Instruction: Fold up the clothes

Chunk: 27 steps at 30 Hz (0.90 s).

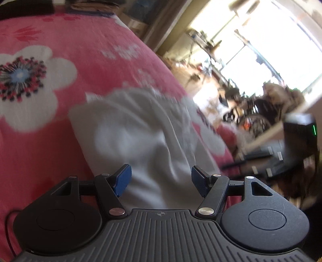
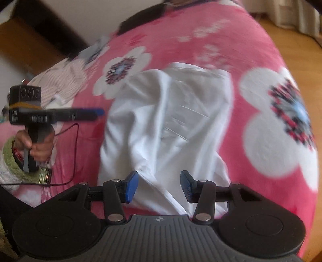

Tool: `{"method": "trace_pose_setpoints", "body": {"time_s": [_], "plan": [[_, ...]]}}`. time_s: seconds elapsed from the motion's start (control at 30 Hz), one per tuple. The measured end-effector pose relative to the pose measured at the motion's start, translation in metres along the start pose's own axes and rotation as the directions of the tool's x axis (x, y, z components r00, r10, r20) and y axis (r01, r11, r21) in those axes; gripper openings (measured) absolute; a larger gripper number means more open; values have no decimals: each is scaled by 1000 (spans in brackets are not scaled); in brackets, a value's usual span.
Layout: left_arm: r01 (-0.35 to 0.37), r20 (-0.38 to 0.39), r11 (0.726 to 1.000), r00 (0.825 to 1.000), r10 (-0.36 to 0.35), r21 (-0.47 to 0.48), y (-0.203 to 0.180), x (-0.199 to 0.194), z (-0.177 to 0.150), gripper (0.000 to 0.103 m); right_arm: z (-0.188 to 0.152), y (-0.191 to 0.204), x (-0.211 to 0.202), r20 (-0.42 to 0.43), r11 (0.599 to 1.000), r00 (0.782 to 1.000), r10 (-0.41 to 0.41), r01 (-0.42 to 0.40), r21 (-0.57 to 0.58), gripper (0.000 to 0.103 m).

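Observation:
A white garment [image 2: 167, 125] lies crumpled on a pink flowered bedspread [image 2: 261, 52]. It also shows in the left wrist view [image 1: 140, 131], blurred. My right gripper [image 2: 159, 186] is open above the garment's near end, its blue pads [image 2: 131, 186] apart with nothing between them. My left gripper [image 1: 161, 182] is open too, over the near part of the garment. In the right wrist view the left gripper [image 2: 98, 112] sits at the left, held by a hand, its fingers pointing at the garment's left edge. The right gripper's body [image 1: 299, 137] shows at the right of the left wrist view.
A striped garment [image 2: 60, 80] lies at the bed's far left. A dark item [image 2: 140, 18] rests at the head of the bed. A wooden floor [image 2: 297, 44] lies beyond the bed's right edge. A cluttered room with bright windows [image 1: 261, 50] lies past the bed.

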<state>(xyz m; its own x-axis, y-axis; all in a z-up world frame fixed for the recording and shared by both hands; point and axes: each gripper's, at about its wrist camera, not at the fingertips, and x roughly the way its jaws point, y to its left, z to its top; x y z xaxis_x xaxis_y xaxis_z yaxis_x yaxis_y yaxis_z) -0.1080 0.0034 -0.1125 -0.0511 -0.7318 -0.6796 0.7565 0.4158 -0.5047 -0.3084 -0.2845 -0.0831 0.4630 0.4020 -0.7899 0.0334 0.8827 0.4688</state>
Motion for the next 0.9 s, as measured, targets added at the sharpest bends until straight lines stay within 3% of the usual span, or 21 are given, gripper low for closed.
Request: {"method": "trace_pose_setpoints", "body": {"time_s": [0.17,0.37,0.5,0.77,0.83,0.9], "plan": [[-60,-39,990,997,65,126,-23,14,-35,66,14,3,24,-22,999,999,36,-35,31,49],[-119,-29,967,991,129,224,-35,27,-51,66,33,-24,12,85,980,996,30,-46,195,44],[-143,-31,951,987,157,275,-41,32,-57,66,46,-18,20,91,984,994,62,-76,160,40],[-175,-7,923,982,189,343,-49,31,-61,66,63,-13,62,17,993,999,37,-39,114,39],[-180,4,916,981,192,357,-52,30,-62,66,62,-12,67,0,994,999,50,-50,93,4],[-185,16,910,981,193,372,-54,28,-63,66,60,-10,65,19,996,998,55,-56,74,0]]}}
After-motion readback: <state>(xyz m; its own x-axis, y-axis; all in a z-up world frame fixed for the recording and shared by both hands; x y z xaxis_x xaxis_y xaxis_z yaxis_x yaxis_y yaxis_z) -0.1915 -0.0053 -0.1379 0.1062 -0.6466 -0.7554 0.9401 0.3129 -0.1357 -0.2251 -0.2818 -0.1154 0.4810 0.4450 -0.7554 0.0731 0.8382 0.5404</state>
